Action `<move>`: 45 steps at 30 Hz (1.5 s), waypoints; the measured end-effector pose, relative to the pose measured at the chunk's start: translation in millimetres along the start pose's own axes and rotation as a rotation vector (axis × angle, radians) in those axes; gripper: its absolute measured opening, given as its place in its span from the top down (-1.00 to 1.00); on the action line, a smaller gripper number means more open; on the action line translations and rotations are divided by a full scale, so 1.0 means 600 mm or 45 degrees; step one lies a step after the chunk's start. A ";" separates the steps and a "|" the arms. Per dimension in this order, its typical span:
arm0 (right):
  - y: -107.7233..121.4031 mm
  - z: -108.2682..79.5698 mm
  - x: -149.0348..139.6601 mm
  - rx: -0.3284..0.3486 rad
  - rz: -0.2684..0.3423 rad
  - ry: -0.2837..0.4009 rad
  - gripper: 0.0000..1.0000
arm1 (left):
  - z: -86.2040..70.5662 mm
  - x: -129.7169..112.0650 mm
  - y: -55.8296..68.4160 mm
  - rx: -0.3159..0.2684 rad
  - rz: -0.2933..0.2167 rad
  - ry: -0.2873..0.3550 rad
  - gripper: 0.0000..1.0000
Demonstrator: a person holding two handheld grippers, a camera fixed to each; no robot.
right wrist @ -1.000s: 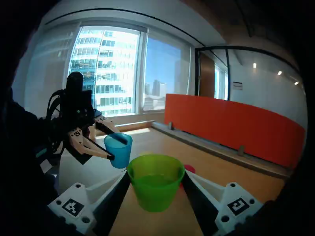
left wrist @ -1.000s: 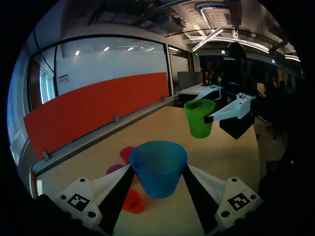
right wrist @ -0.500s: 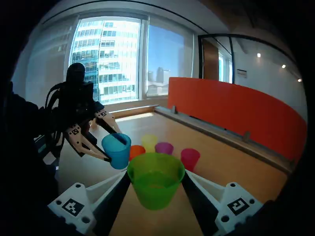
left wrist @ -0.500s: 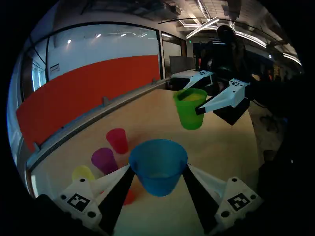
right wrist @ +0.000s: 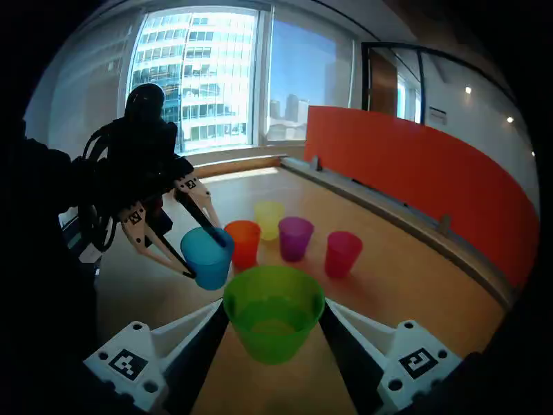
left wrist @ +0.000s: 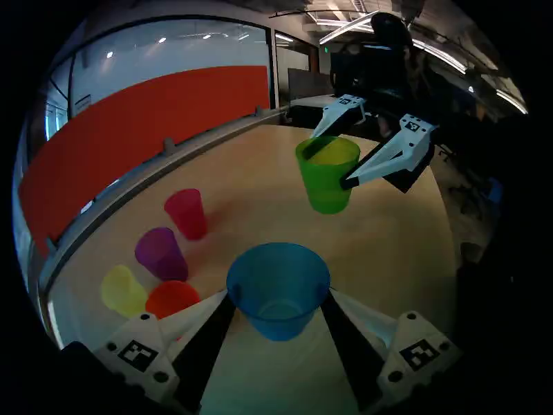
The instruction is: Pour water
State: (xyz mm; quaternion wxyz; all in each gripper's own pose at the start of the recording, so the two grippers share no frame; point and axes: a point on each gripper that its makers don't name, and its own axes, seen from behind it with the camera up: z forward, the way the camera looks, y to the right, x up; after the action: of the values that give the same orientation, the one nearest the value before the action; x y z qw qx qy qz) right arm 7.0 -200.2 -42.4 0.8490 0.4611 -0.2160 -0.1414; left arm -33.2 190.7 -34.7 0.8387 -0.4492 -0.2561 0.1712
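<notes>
Green cup (right wrist: 273, 335), water inside, clamped upright in right gripper (right wrist: 274, 304), beside blue cup (left wrist: 278, 277) clamped in left gripper (left wrist: 276, 299); pouring not begun.

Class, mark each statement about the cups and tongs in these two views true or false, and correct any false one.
1. The left tongs grip a blue cup. True.
2. The green cup stands on the table. False: the right tongs hold it up off the table.
3. Four small cups stand on the table: a pink cup, a purple cup, a yellow cup and an orange cup. True.
4. The purple cup lies on its side. False: it stands upright, mouth up.
</notes>
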 end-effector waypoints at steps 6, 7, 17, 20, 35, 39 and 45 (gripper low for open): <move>-0.008 0.013 -0.025 0.022 -0.020 -0.065 -0.80 | 0.013 -0.017 0.002 -0.012 0.007 -0.036 -0.70; -0.009 0.014 -0.028 0.025 -0.023 -0.072 -0.80 | 0.015 -0.020 0.002 -0.014 0.006 -0.042 -0.70; -0.016 0.032 -0.051 0.048 -0.043 -0.127 -0.81 | 0.028 -0.038 0.002 -0.022 -0.002 -0.074 -0.70; -0.018 0.037 -0.056 0.054 -0.042 -0.135 -0.81 | 0.033 -0.043 0.001 -0.024 -0.007 -0.080 -0.70; -0.016 0.057 -0.072 0.058 -0.025 -0.155 -0.81 | 0.045 -0.066 -0.003 -0.035 -0.024 -0.093 -0.70; -0.017 0.061 -0.075 0.058 -0.022 -0.158 -0.81 | 0.047 -0.071 -0.003 -0.037 -0.034 -0.093 -0.70; -0.019 0.066 -0.085 0.059 -0.021 -0.171 -0.81 | 0.046 -0.080 -0.004 -0.036 -0.039 -0.097 -0.70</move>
State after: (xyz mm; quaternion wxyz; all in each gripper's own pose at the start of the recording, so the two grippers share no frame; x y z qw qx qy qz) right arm -57.2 -212.4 -45.2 0.8206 0.4717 -0.2718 -0.1738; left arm -88.1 182.7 -33.2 0.8245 -0.4500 -0.2972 0.1716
